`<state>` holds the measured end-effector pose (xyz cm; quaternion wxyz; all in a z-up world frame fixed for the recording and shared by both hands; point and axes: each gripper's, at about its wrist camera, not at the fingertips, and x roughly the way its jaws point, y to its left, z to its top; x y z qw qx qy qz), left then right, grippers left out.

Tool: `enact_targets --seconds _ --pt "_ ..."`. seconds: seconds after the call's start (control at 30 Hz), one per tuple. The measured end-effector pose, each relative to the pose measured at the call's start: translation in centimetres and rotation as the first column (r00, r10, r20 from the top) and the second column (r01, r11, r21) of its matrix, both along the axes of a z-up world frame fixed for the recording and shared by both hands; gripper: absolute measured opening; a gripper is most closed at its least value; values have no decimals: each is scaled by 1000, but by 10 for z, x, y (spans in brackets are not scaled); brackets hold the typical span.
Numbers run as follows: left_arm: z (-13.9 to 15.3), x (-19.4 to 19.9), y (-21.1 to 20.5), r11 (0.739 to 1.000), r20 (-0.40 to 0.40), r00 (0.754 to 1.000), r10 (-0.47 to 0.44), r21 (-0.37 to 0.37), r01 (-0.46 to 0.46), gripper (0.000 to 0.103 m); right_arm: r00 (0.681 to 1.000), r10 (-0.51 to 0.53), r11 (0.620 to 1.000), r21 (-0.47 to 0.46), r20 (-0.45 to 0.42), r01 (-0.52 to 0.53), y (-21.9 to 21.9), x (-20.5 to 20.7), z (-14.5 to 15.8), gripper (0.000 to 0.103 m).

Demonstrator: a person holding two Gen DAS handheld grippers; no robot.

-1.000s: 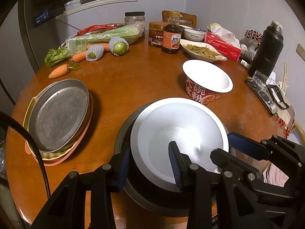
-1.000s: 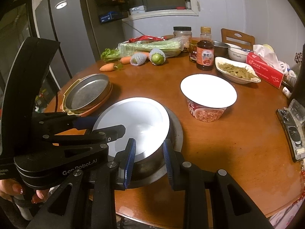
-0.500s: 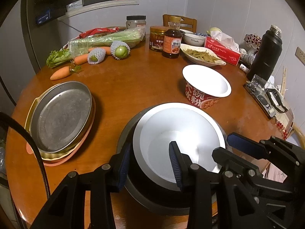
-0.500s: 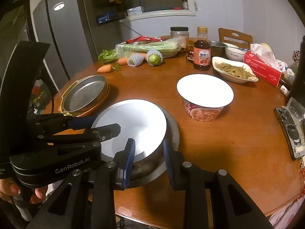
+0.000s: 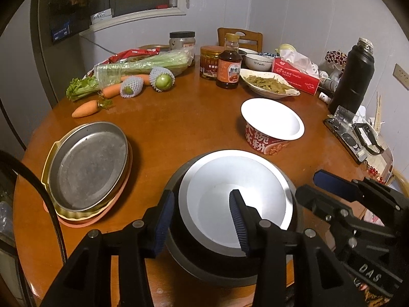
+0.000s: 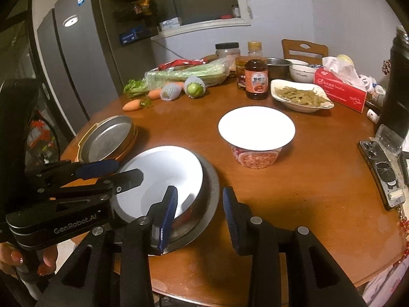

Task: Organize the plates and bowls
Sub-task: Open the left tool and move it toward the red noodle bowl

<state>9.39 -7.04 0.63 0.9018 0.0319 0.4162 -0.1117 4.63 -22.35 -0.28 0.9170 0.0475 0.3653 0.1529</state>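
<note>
A steel bowl (image 5: pixel 236 197) sits nested in a larger dark steel bowl (image 5: pixel 179 240) near the table's front edge; both show in the right wrist view (image 6: pixel 163 179). My left gripper (image 5: pixel 202 223) is open, its jaws straddling the near-left rims of the stacked bowls. My right gripper (image 6: pixel 199 216) is open, its jaws straddling the right rims of the same bowls. A stack of plates with a steel plate (image 5: pixel 88 165) on top lies at the left. A red instant-noodle bowl (image 5: pixel 271 128) stands beyond the stack.
The round wooden table (image 5: pixel 179 120) carries carrots (image 5: pixel 85 108), celery, netted fruit, a sauce bottle (image 5: pixel 229 69), jars, a dish of greens (image 5: pixel 268 84), a tissue box and a black flask (image 5: pixel 354 76) at the back. A phone (image 6: pixel 381 171) lies at the right edge.
Both grippers have opened wider around the bowl rims and drawn back slightly. The bowls have not moved.
</note>
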Motion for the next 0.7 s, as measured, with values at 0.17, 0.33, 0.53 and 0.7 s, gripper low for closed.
enact_targets --seconds 0.17,0.33,0.53,0.7 --pt "5 1 -4 1000 16 1000 -10 -2 10 46 999 -37 999 23 18 37 -14 1 4 46" --pt "8 6 -10 999 28 999 -33 1 33 46 996 -82 995 58 21 80 -33 5 5 47" --pt "13 15 -19 998 38 997 -63 -3 63 46 992 -125 991 60 15 124 -50 16 4 48" --pt "14 32 -24 997 38 996 -76 -7 77 47 989 -150 987 64 11 149 -58 27 2 48"
